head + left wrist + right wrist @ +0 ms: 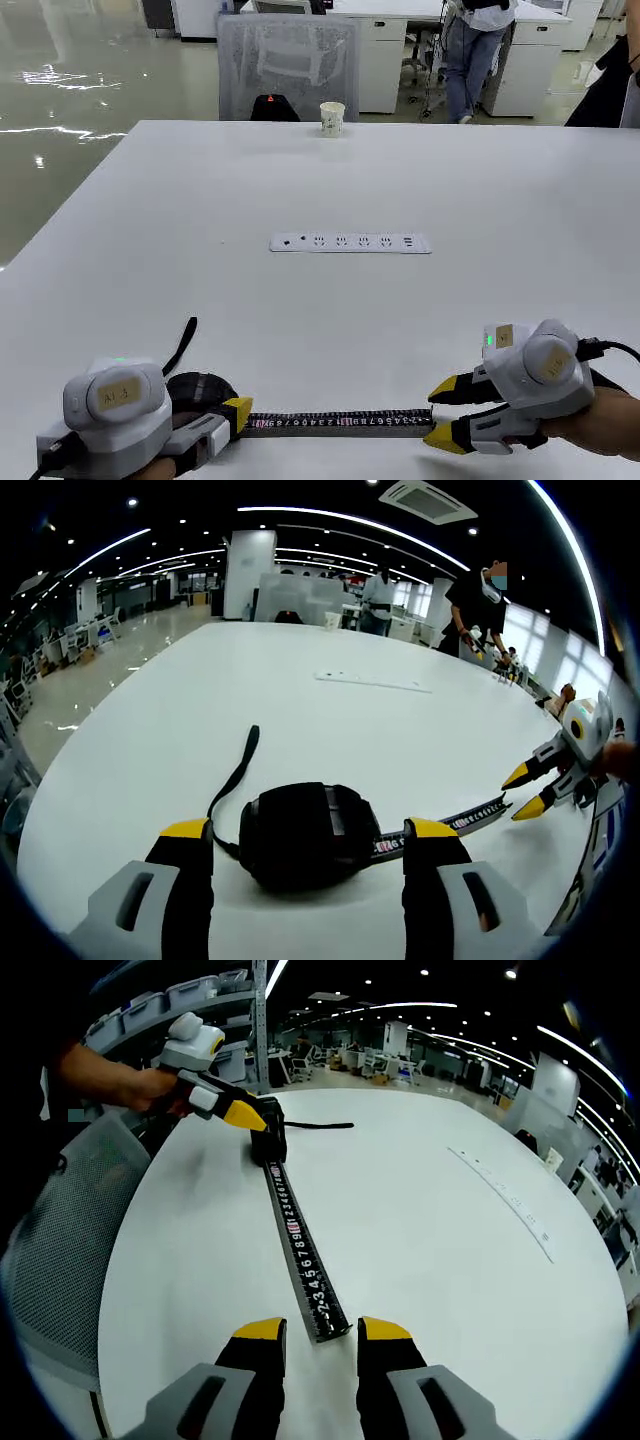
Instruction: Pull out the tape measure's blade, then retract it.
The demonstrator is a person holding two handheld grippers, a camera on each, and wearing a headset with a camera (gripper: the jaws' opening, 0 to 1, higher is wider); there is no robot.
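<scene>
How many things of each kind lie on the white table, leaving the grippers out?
Tape measure: 1
Power strip: 1
Paper cup: 1
Total: 3

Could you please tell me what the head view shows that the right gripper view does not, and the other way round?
Head view: a paper cup at the far edge of the white table, and the right gripper seen from outside.

Right gripper view: storage shelves with bins beyond the left gripper, and its own jaws either side of the tip of the blade.

Both: the table, the power strip, the black tape measure with its blade lying extended, and the left gripper at the case.
</scene>
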